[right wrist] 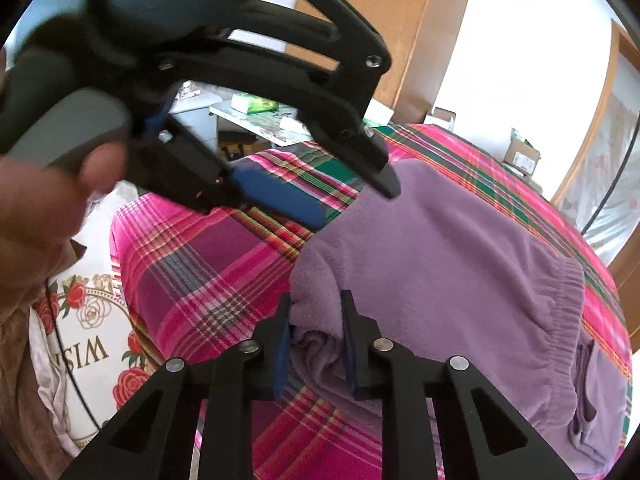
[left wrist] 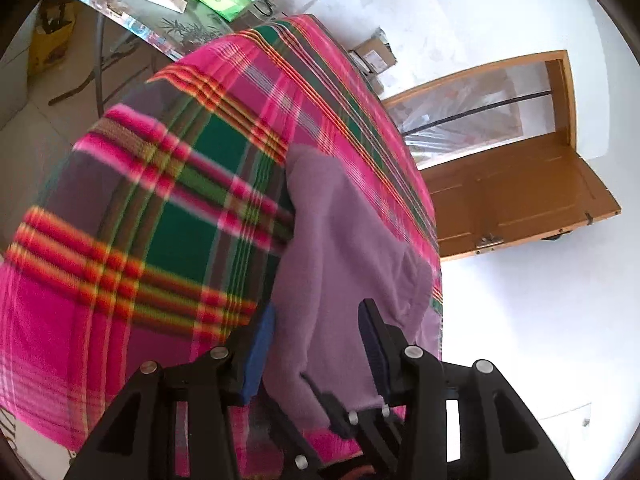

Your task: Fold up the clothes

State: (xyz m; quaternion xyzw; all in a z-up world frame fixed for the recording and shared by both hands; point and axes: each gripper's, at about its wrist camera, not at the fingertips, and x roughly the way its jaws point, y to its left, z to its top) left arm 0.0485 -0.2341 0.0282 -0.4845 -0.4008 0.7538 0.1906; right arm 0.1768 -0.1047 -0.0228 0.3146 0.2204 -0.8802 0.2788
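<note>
A purple fleece garment (left wrist: 340, 240) (right wrist: 460, 260) lies partly folded on a pink and green plaid bed cover (left wrist: 180, 200) (right wrist: 208, 272). My right gripper (right wrist: 316, 300) is shut on a bunched fold at the garment's near left edge. My left gripper (left wrist: 318, 340) (right wrist: 356, 206) hovers at the garment's far left corner with its jaws wide apart. Its blue pad is over the plaid and its black fingertip is over the purple cloth, and cloth lies loose between the fingers. A hand (right wrist: 32, 220) holds the left gripper's grey handle.
A floral pillow (right wrist: 88, 320) lies left of the cover. Beyond the bed stand a table with papers and green packets (left wrist: 160, 0), cardboard boxes (left wrist: 372, 54), a white wall and a wooden door (left wrist: 512, 200).
</note>
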